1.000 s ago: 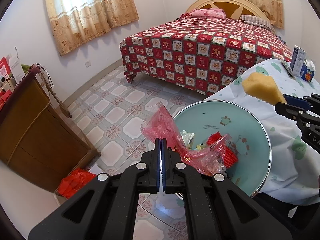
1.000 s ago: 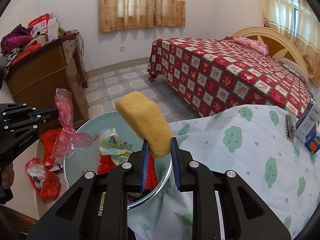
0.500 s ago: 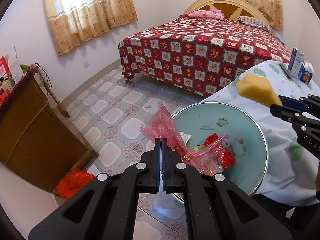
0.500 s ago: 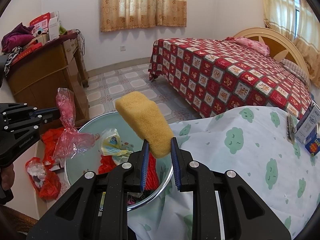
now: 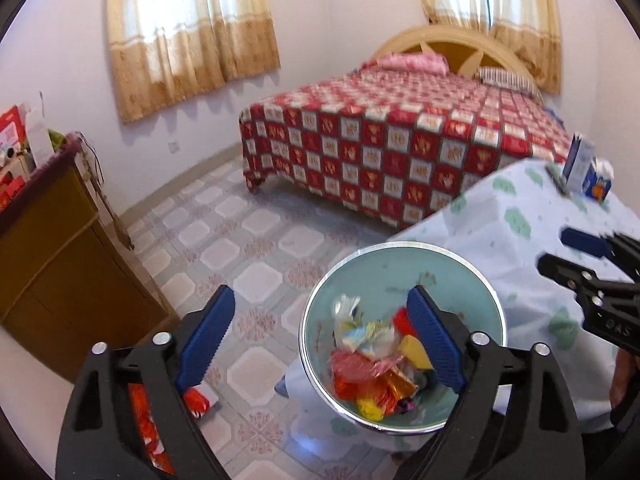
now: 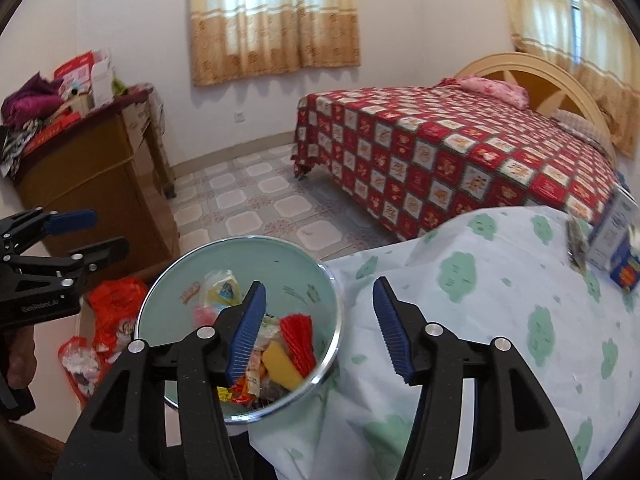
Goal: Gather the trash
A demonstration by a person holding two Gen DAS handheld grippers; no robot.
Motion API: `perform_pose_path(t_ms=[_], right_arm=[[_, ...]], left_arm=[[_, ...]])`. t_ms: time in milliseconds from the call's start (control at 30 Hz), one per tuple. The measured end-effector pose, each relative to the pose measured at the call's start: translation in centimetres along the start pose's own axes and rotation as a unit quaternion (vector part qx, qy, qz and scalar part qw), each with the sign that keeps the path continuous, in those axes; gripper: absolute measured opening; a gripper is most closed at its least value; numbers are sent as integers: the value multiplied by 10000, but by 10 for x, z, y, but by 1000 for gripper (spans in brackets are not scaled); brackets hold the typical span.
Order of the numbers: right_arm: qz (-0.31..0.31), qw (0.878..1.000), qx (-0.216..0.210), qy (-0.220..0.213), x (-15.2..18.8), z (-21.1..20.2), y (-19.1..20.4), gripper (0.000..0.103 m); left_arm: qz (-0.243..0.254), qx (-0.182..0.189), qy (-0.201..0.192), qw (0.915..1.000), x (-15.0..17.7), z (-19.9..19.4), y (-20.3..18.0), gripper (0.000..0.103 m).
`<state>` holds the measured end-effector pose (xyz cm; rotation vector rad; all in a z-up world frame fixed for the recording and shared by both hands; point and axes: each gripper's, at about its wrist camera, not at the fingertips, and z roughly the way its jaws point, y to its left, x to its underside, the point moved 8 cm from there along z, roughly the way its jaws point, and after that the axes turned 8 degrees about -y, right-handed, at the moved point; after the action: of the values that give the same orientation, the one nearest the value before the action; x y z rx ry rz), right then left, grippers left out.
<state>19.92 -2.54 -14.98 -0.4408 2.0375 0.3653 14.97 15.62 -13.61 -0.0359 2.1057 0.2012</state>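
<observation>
A round pale-green trash bin (image 5: 400,246) with a metal rim stands on the floor beside the table, holding several wrappers. A crumpled pink plastic bag (image 5: 356,364) and a yellow sponge (image 5: 414,352) lie inside it. My left gripper (image 5: 320,336) hangs above the bin, its jaws opening wide with nothing between them. My right gripper (image 6: 320,332) is over the bin's right rim (image 6: 338,304), jaws also opening and empty; the sponge (image 6: 280,364) lies in the bin below it. Each gripper shows in the other's view: the right gripper (image 5: 554,248) at the right, the left gripper (image 6: 110,230) at the left.
A table under a white cloth with green clouds (image 6: 500,280) stands right of the bin, with cartons (image 6: 616,236) at its far edge. A wooden cabinet (image 6: 100,184) stands left, red bags (image 6: 116,308) on the floor beside it. A bed (image 6: 440,152) stands behind.
Both grippers have opened. The pink bag has left my left gripper and the yellow sponge my right; both now lie in the bin. Both views have shifted slightly.
</observation>
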Motion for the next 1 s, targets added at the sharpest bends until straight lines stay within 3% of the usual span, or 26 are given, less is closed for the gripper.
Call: perform_pose_path(t_ms=[133,433,533,1000], right_arm=[[281,9982,382,-359,0,-41,-20,59],[150,9902,947,-1017,-8,-104,-36,65],[70,9885,1038,-1097,-12,-114,-45,69],[-9,9876,1061,-1153,-25,-130,-49,70]], left_arm=[[-133,4,-259,9996,-12,-15,-1,94],[-125,117,-509,9986,-24,-36,-10,95],[-117,153,-556,9983,-27,-42,-12,96],[-158,203,-613,9978,-29,-51,-10,97]])
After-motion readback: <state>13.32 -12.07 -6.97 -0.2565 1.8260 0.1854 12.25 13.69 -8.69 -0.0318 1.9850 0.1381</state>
